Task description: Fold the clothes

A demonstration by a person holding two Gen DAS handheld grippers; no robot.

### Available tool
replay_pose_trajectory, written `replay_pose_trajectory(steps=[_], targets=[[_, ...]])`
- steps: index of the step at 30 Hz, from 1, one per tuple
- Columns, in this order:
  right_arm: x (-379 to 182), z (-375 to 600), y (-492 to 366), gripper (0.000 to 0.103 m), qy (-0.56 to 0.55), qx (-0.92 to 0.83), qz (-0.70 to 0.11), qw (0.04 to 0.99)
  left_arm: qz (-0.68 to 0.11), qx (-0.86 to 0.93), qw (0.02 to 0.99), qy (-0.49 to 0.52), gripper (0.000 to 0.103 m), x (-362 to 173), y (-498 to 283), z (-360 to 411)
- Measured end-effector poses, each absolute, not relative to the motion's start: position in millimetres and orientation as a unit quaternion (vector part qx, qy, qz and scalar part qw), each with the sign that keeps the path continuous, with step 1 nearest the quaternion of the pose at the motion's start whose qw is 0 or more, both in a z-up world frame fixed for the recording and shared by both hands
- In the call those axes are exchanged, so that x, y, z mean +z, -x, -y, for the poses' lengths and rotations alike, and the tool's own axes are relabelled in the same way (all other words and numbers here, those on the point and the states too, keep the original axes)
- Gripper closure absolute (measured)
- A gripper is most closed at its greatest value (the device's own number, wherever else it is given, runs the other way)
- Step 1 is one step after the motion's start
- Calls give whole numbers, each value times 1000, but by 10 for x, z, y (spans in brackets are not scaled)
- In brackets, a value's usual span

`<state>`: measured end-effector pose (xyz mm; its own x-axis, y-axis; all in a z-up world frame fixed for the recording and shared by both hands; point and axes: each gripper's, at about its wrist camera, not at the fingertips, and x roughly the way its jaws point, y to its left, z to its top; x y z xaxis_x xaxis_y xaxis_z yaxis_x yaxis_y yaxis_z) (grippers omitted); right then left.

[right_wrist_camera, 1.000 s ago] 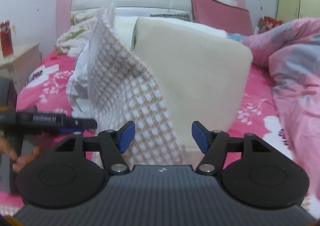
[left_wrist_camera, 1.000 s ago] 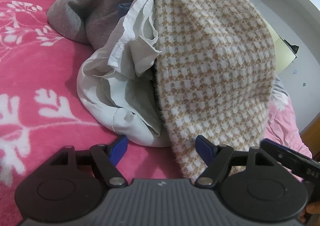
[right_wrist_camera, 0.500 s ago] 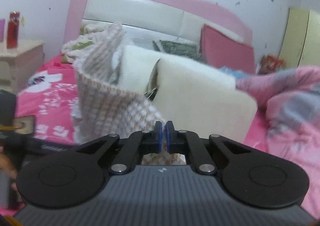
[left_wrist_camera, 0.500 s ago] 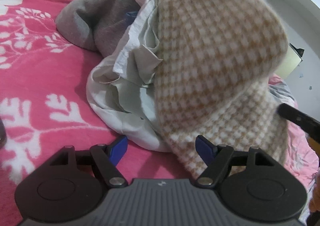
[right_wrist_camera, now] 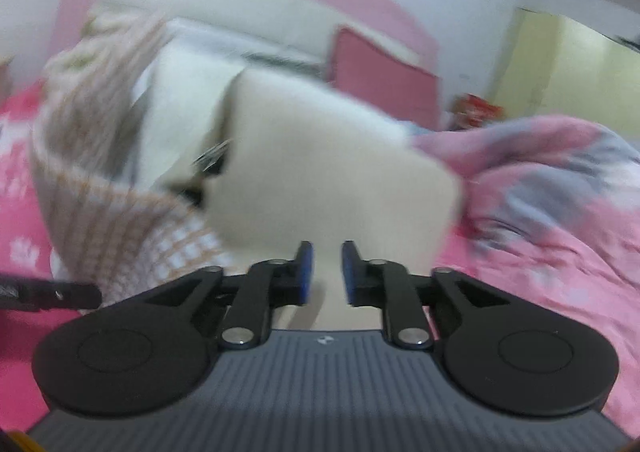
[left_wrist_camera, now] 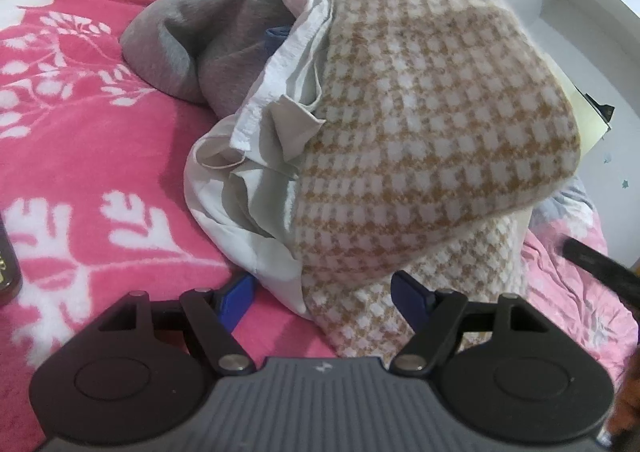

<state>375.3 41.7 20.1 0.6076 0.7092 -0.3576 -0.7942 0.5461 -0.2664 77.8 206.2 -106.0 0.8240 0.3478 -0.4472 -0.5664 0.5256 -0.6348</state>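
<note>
Bed: pink floral fleece blanket [left_wrist_camera: 92, 156], lower left, bears the pile.
Pile: tan-and-white checked woolly garment [left_wrist_camera: 432, 140] draped over white cotton shirt [left_wrist_camera: 248, 212].
Left gripper [left_wrist_camera: 324, 292]: jaws wide, empty, poised at the hem.
Right gripper [right_wrist_camera: 325, 272]: jaws just reopened slightly, pads off the cloth.

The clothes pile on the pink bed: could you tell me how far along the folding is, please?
Done: nothing looks folded. The checked garment, white shirt and grey garment lie heaped together. In hand: nothing; the left gripper is open at the checked hem, and the right gripper, whose jaws have just been opening, shows a bare gap between its pads. Left: essentially all the folding.
</note>
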Motion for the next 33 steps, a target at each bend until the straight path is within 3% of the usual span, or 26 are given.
replay_pose_trajectory(steps=[5, 9, 12, 14, 16, 25, 29, 33], targets=[[410, 125, -3755, 81, 106, 420, -214, 875, -132, 273, 859, 413, 27, -1061, -669, -2078], [-98, 7, -3786, 81, 113, 416, -331, 839, -132, 278, 859, 408, 27, -1066, -598, -2060], [-543, -270, -3845, 81, 105, 423, -369, 821, -134, 282, 861, 402, 27, -1075, -551, -2034], [-798, -483, -3903, 80, 99, 411, -376, 824, -135, 284, 862, 398, 27, -1081, -527, -2030], [-857, -550, -3881, 79, 105, 410, -357, 833, -136, 284, 862, 397, 27, -1067, -1100, -1906], [-278, 463, -4025, 76, 37, 311, -338, 887, -136, 284, 861, 399, 27, -1061, -1659, -2200], [-574, 466, -4329, 78, 34, 289, -399, 869, -134, 286, 863, 395, 27, -1137, -1705, -2210], [-894, 203, -4537, 75, 60, 272, -388, 879, -135, 290, 866, 384, 26, -1122, -1705, -1976]])
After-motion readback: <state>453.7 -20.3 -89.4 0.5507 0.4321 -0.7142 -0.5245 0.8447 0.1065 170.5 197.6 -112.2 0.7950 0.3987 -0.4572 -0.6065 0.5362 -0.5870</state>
